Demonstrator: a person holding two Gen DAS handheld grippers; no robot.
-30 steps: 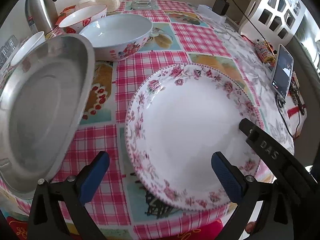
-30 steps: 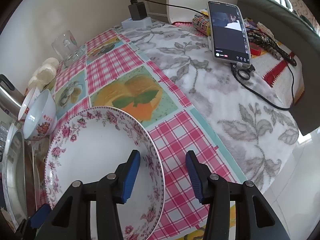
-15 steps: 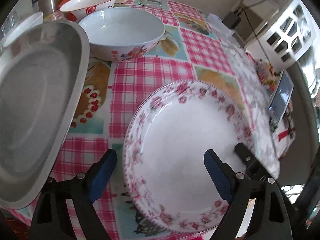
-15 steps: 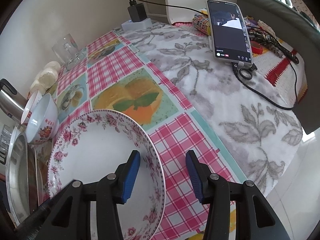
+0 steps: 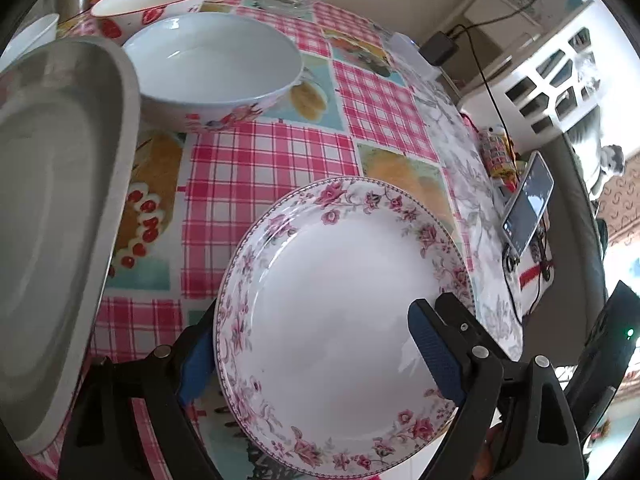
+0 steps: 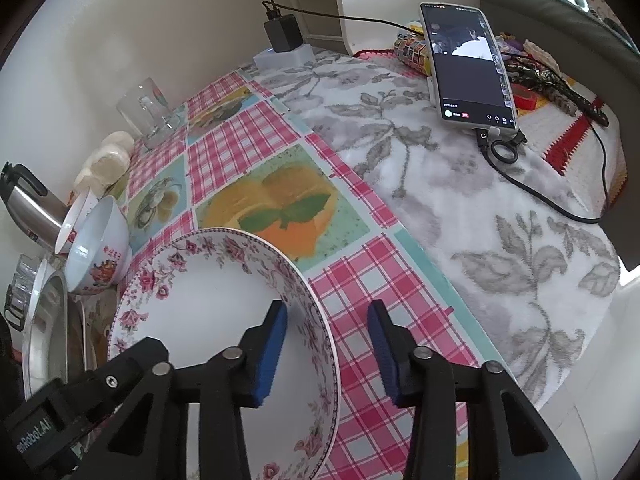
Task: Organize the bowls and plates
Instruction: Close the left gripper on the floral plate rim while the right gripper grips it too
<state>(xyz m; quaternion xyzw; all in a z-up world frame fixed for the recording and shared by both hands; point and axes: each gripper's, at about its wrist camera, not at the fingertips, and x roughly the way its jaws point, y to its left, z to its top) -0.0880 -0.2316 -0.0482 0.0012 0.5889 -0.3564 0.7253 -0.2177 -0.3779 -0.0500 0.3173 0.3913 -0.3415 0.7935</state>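
Reading "Robot.AI" on left gripper, floral plate beside

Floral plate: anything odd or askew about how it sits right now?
Yes. The floral plate is tilted, not flat: its near edge overhangs the table edge. Both grippers straddle its rim, the left gripper and the right gripper, jaws closing. No chips or spills visible.

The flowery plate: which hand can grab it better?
Probably the right hand-held gripper: its closing jaws straddle the flowery plate at the rim. The left hand-held gripper is also closing, but spans far more plate.
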